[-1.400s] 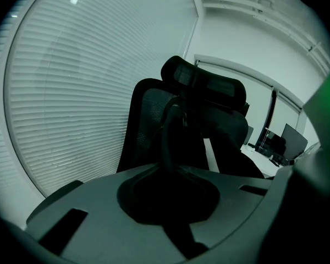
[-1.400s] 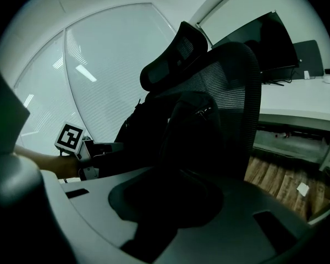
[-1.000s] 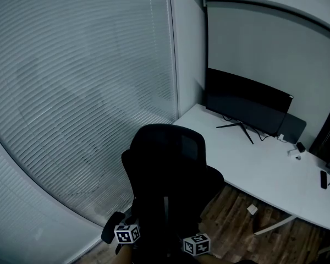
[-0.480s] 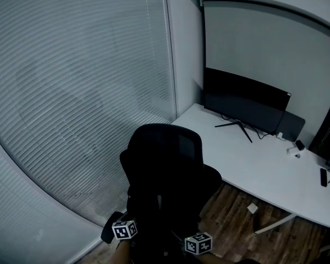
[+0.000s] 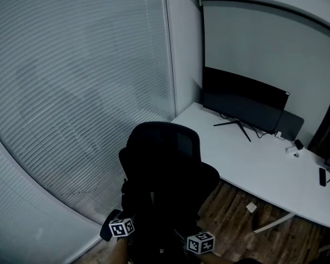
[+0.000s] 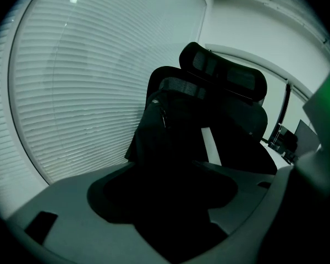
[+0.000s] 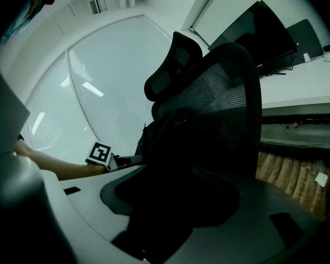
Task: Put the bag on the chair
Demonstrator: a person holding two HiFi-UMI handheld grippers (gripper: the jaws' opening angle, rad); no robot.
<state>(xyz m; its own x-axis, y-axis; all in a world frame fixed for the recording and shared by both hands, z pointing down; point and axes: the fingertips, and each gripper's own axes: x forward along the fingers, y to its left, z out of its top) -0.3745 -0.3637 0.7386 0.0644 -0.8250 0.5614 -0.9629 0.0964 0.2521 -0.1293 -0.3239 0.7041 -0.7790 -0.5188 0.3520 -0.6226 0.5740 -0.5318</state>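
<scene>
A black office chair (image 5: 164, 147) stands by the blinds. On its seat a black bag (image 6: 176, 131) leans against the mesh backrest (image 7: 231, 92), with a pale strap (image 6: 212, 144) down its front. My left gripper (image 5: 125, 225) is at the bag's left side and its jaws are opening. The bag's dark fabric lies between them without being pinched. At the bag's right side my right gripper (image 5: 198, 241) is open, and dark fabric fills the space between its jaws too. In the right gripper view the left gripper's marker cube (image 7: 100, 153) shows beside the bag.
A white desk (image 5: 264, 169) with a dark monitor (image 5: 245, 100) and a phone (image 5: 322, 176) runs along the right wall. Closed blinds (image 5: 71, 92) fill the left. Wood floor (image 5: 231, 208) with a small white scrap (image 5: 251, 207) lies between chair and desk.
Both marker cubes have drifted slightly apart, away from the bag's middle. The chair and bag stay where they were.
</scene>
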